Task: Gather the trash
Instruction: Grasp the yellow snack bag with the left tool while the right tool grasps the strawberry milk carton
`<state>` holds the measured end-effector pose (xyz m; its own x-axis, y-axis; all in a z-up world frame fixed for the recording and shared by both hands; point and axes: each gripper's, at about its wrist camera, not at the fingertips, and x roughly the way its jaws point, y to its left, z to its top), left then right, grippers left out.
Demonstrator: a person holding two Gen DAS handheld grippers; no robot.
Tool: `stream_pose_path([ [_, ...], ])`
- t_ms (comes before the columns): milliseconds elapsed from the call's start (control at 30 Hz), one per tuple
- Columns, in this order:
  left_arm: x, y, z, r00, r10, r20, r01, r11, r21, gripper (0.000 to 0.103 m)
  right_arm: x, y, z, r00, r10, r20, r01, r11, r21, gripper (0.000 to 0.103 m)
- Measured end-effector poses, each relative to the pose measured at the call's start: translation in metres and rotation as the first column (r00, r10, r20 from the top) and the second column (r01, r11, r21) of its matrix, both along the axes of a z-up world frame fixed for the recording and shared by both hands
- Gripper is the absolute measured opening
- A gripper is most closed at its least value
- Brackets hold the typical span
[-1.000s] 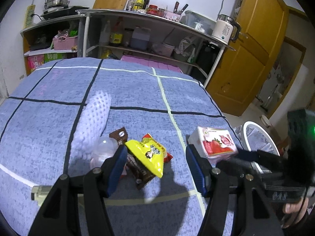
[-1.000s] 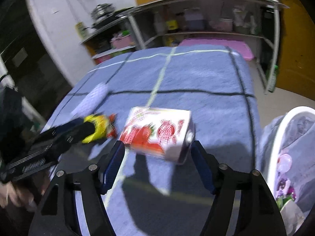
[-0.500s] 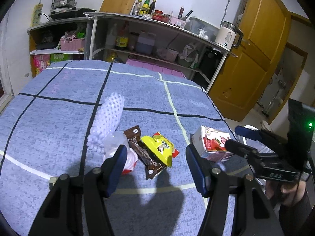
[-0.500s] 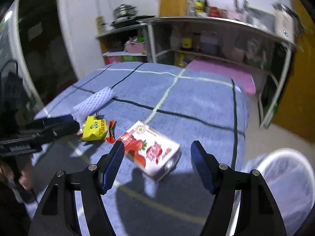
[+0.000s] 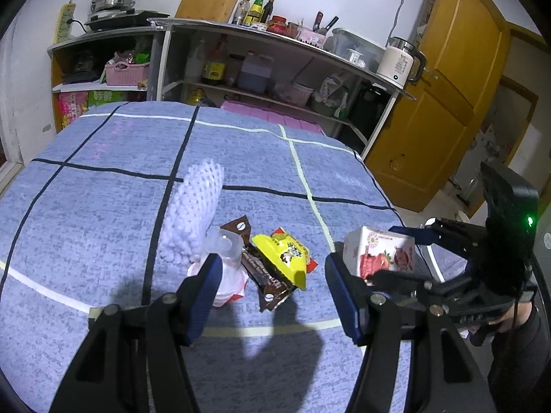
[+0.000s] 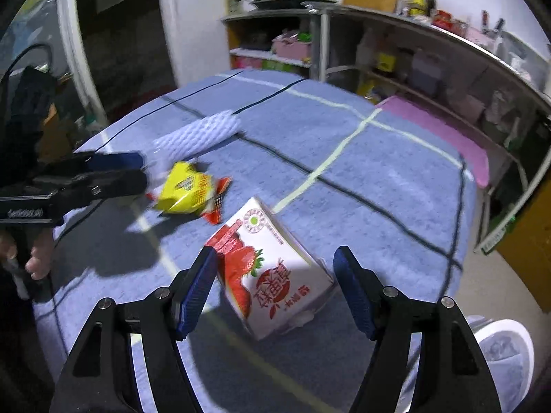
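- Both grippers are spread wide and grasp nothing: the left gripper (image 5: 270, 289) hangs over the yellow snack bag (image 5: 280, 256), the right gripper (image 6: 275, 287) around the strawberry carton (image 6: 272, 272) on the blue tablecloth (image 5: 103, 189).
- Whether the pads touch the carton I cannot tell.
- The brown wrapper (image 5: 265, 284) lies half hidden under the yellow bag.
- The white bin (image 6: 509, 347) is cut off at the edge.

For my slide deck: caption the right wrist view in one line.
Open right gripper straddling a strawberry milk carton on the blue checked tablecloth, yellow snack wrapper beyond.

Tilted strawberry carton (image 6: 272, 268) beside yellow wrapper (image 6: 186, 192)
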<state>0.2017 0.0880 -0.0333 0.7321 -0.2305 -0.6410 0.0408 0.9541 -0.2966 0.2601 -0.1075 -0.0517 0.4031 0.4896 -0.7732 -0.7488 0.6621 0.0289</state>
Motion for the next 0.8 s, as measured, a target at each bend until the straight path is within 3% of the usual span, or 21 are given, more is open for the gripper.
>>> stream_pose_path([
  [267, 0.006, -0.007, -0.002, 1.0, -0.016, -0.012, 0.016, 1.0, 0.012, 0.064, -0.018, 0.005, 0.0, 0.999, -0.005, 0.034, 0.007, 0.999, -0.042, 0.065],
  [300, 0.008, -0.009, -0.002, 1.0, -0.018, -0.014, 0.019, 1.0, 0.015, 0.064, -0.019, 0.004, 0.001, 0.999, -0.016, 0.03, 0.017, 0.999, -0.032, 0.061],
  [333, 0.008, -0.009, -0.002, 1.0, -0.021, -0.014, 0.021, 1.0, 0.016, 0.064, -0.019, 0.003, 0.003, 0.999, -0.026, 0.036, 0.027, 1.0, -0.016, 0.047],
  [367, 0.008, -0.01, -0.002, 1.0, -0.023, -0.014, 0.023, 1.0, 0.017, 0.064, -0.019, -0.002, 0.007, 0.998, -0.047, 0.042, 0.046, 0.999, 0.013, 0.04],
  [400, 0.009, -0.011, -0.002, 1.0, -0.025, -0.015, 0.025, 1.0, 0.018, 0.064, -0.018, -0.005, 0.011, 0.997, -0.066, 0.028, 0.065, 0.997, 0.037, 0.038],
  [600, 0.009, -0.014, -0.002, 0.999, -0.029, -0.017, 0.029, 0.999, 0.019, 0.064, -0.013, -0.013, 0.013, 0.996, -0.083, -0.037, 0.085, 0.995, 0.055, 0.038],
  [800, 0.006, -0.011, 0.0, 1.0, -0.018, -0.011, 0.019, 1.0, 0.016, 0.064, -0.03, -0.009, 0.011, 0.996, -0.007, -0.092, 0.017, 0.995, 0.102, 0.045],
])
